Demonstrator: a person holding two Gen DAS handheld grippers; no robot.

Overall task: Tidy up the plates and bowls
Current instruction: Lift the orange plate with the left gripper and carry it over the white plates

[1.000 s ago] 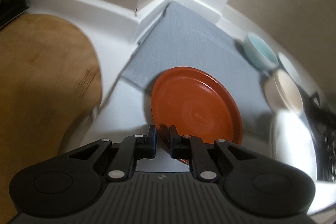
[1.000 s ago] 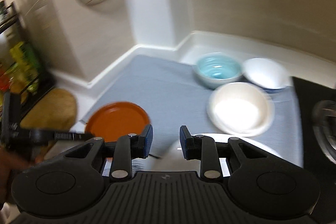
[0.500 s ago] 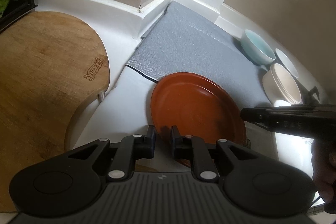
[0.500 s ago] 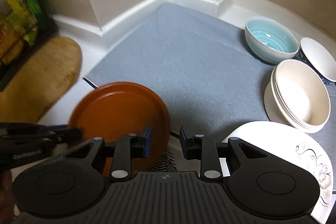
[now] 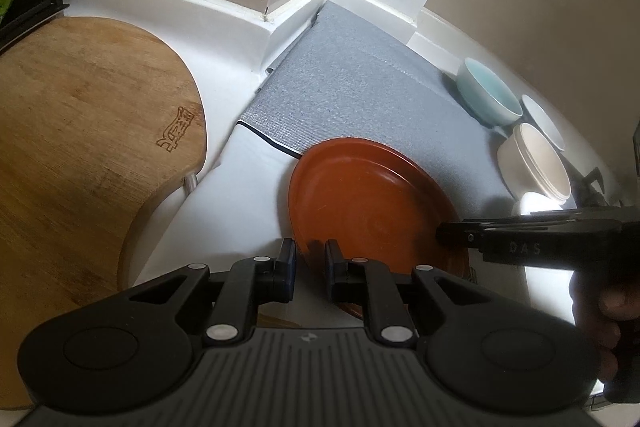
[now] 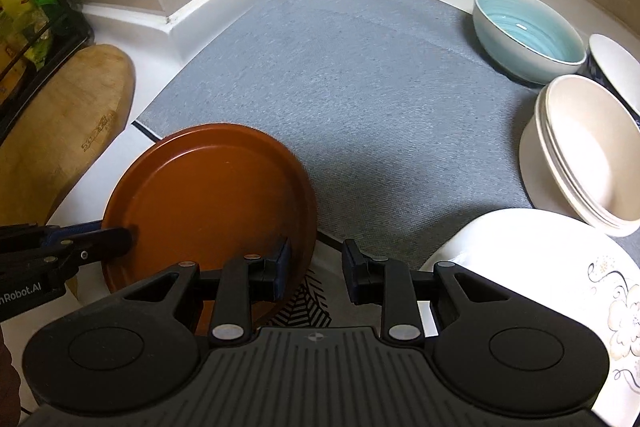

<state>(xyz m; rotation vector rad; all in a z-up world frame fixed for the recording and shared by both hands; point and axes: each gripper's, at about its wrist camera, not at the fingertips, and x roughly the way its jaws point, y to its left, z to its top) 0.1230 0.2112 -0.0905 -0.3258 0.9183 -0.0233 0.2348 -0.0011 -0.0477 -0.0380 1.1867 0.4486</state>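
Since a second ago the right tool (image 6: 315, 263) has dropped beside the plate (image 6: 208, 199), jaws part open, empty. Left tool (image 5: 310, 259) pinches the plate's near-left rim, above the mat's (image 6: 360, 87) near edge. Stiff, breakable, slick: grip opposite rims.

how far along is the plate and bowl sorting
Done: cream bowls already nested on the grey mat. In hand: left gripper clamps the brown plate's rim; right gripper sits open beside it. Left: floral plate, blue bowl, white bowl unstacked.
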